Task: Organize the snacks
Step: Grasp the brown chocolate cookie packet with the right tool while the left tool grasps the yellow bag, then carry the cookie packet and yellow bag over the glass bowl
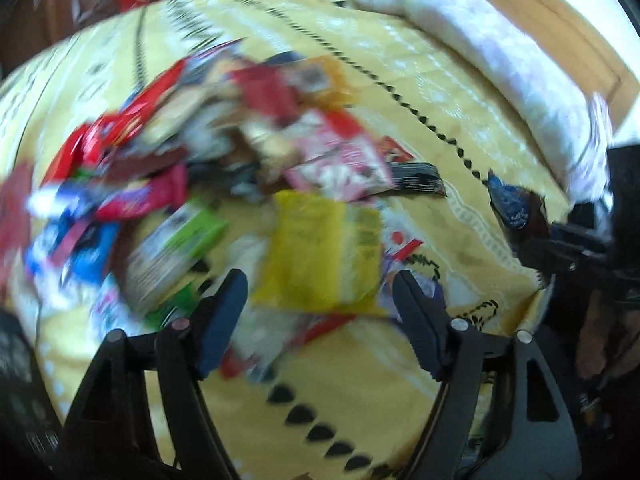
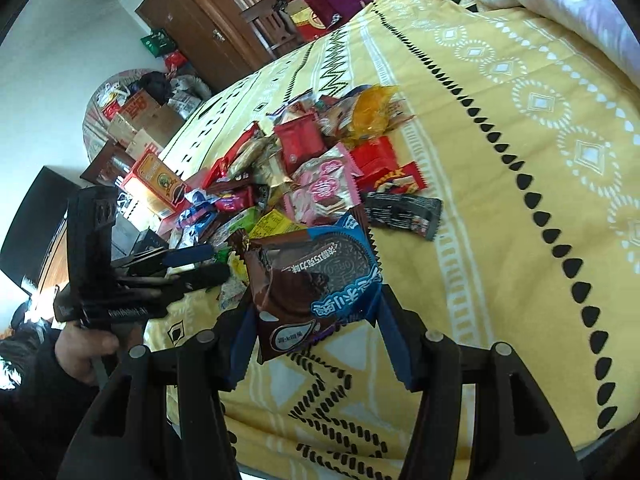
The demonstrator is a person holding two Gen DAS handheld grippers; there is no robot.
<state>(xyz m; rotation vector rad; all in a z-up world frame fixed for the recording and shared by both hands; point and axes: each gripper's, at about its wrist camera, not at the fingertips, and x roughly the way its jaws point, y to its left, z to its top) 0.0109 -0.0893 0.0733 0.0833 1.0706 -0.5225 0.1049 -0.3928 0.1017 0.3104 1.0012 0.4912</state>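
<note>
A pile of mixed snack packets (image 2: 304, 168) lies on a yellow patterned bedspread (image 2: 500, 160). My right gripper (image 2: 316, 320) is shut on a brown and blue Oreo packet (image 2: 312, 280) and holds it above the bed, near the pile's front edge. My left gripper (image 1: 320, 300) is open and empty, just above a yellow packet (image 1: 320, 252) at the near side of the pile (image 1: 200, 152); this view is blurred. The left gripper also shows in the right wrist view (image 2: 200, 264), and the Oreo packet shows at the right of the left wrist view (image 1: 516, 208).
A black packet (image 2: 404, 212) lies apart, right of the pile. A white quilt (image 1: 460, 40) is bunched at the bed's far side. Cardboard boxes (image 2: 140, 120), a wooden chair (image 2: 272, 20) and wooden doors (image 2: 208, 12) stand beyond the bed.
</note>
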